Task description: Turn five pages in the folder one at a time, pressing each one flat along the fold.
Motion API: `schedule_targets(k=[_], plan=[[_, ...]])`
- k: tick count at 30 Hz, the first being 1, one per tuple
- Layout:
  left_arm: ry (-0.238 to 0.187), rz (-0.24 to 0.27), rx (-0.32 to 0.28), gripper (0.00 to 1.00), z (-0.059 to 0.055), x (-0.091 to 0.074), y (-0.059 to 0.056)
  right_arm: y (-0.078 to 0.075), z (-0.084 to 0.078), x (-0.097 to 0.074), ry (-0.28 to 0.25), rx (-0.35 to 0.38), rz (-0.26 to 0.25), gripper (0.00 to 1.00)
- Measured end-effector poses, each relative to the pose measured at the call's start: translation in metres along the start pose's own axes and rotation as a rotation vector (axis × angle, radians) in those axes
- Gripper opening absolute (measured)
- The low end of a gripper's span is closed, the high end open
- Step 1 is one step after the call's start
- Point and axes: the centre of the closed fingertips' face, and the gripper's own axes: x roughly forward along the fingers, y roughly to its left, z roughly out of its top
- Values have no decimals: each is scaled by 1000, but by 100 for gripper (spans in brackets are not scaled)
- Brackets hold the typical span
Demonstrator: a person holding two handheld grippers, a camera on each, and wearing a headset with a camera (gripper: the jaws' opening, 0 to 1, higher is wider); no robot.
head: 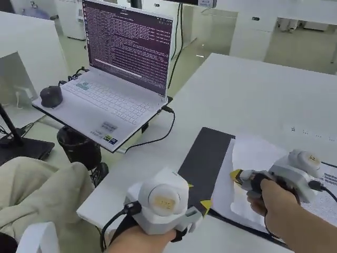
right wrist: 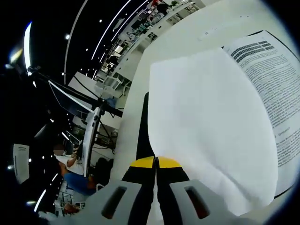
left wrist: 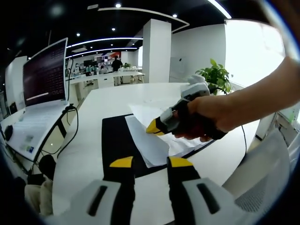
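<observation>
A black folder [head: 204, 158] lies open on the white table, with a printed sheet [head: 325, 203] on its right side. A blank white page [head: 255, 155] is lifted and curls over towards the left. My right gripper [head: 235, 175] is shut on the edge of that page [right wrist: 206, 117], its yellow tips pressed together [right wrist: 155, 162]. My left gripper [head: 197, 196] hovers open near the folder's front left corner, with nothing between its fingers [left wrist: 151, 162]. In the left gripper view the right gripper [left wrist: 154, 126] holds the page [left wrist: 150, 140] above the black cover [left wrist: 115, 138].
An open laptop [head: 121, 79] and a mouse [head: 51, 96] rest on a stand left of the table, with a black cable [head: 158, 138] hanging from it. The table's front edge [head: 100, 203] is close to my left hand. A plant [left wrist: 214, 75] stands far off.
</observation>
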Motion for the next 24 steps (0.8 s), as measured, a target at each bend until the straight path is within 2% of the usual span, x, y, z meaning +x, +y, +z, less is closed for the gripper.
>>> schedule_targets(k=[3, 8, 10, 14, 16, 18, 19, 20, 24], plan=[[15, 8, -32, 24, -7, 3, 0, -8, -10, 11, 19, 9, -40, 0], [33, 3, -19, 25, -11, 8, -2, -15, -14, 23, 24, -2, -37, 0], [44, 6, -14, 25, -12, 10, -1, -19, -18, 24, 38, -3, -31, 3], [52, 0, -5, 24, -12, 17, 0, -9, -38, 23, 109, 76, 81, 9], [69, -12, 6, 24, -14, 23, -2, -12, -38, 20, 90, 70, 95, 9], [77, -31, 18, 24, -14, 31, -6, -9, -37, 15, 79, 115, 135, 8], [92, -57, 54, 24, -16, 38, -11, -4, -36, 9, 77, 144, 181, 8], [90, -55, 52, 23, -15, 43, -13, -4, -35, 5, 76, 154, 199, 7], [118, -123, 87, 23, -23, 75, -29, -13, -23, -17, 52, 163, 244, 3]])
